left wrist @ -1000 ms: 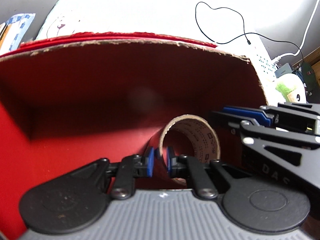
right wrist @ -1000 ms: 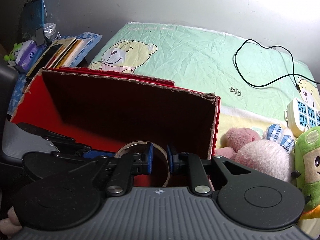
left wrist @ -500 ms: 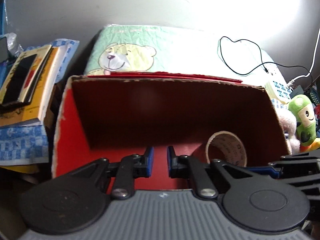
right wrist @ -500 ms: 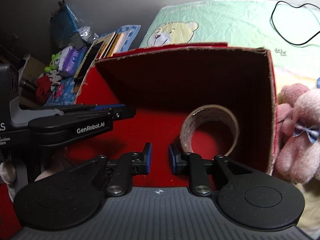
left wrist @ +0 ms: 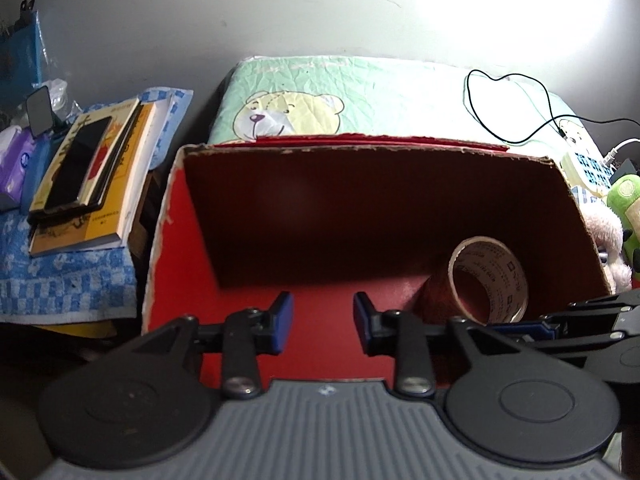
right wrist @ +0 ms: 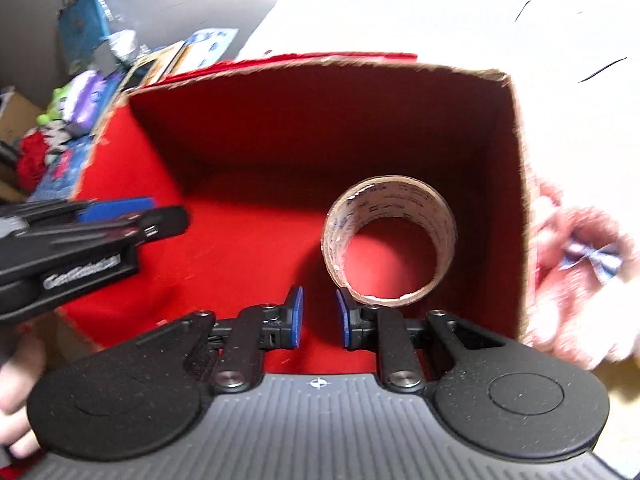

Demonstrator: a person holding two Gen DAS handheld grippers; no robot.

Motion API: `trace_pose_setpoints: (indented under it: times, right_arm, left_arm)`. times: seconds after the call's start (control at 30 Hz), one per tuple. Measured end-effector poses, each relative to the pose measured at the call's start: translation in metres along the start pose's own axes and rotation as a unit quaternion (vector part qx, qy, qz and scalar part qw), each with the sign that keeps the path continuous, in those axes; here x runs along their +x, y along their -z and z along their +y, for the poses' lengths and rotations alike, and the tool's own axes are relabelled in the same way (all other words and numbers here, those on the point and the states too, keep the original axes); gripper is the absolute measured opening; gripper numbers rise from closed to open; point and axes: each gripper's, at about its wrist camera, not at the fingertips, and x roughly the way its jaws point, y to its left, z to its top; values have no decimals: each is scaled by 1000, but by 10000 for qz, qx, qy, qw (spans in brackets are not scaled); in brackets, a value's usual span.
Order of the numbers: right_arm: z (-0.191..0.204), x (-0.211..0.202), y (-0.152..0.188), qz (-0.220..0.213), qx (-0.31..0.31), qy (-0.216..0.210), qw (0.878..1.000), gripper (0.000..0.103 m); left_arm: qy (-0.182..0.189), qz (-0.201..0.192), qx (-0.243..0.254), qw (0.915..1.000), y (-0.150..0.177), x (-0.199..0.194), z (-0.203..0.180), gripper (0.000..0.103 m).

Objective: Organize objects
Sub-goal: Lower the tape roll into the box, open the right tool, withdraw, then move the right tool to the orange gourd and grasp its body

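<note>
Cardboard tape roll [right wrist: 390, 242] now sits free on the floor of the red box [left wrist: 180, 216], right side. Your left gripper [left wrist: 322, 322] let go and backed off, jaws just opening, empty. Right gripper [right wrist: 319, 316] hangs slightly parted beside it, gripping nothing. Placement looks done; go fetch the next item.

matt red cardboard box [left wrist: 168, 216] with rough torn rim, glossy tape roll [right wrist: 390, 242], crinkled cloth pillow [left wrist: 360, 92]
</note>
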Motion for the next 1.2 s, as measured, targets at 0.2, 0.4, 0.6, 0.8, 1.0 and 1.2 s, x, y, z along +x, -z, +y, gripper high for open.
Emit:
trace_pose_setpoints:
  times: [0.2,0.4,0.6,0.8,1.0,1.2]
  right_arm:
    - [-1,8,-1,-387,-11,316,9987,18]
    - [4,16,3,-557,-47,615,9965,13]
    - [0,-5,15,-878,174,279,9956,17]
    - [7,-44,40,-1554,219,-12,9876,21]
    - [18,-66,62,-1903,671,-210,9792,22]
    - [20,-87,77,-2055,1003,-467,9724,23]
  left_arm:
    - [-128,-73,147,9998,3,-5,-11,34]
    - [-403,-250,296,9984,10,-14,-18,34]
    - [-511,-365,271,9977,14,-26,-18,40]
    - [-560,-506,290,9967,21,-48,-19,50]
    - [-636,-653,446,9948,33,-71,-27,60]
    - [-558,-632,593,9947,50,-85,-33,68]
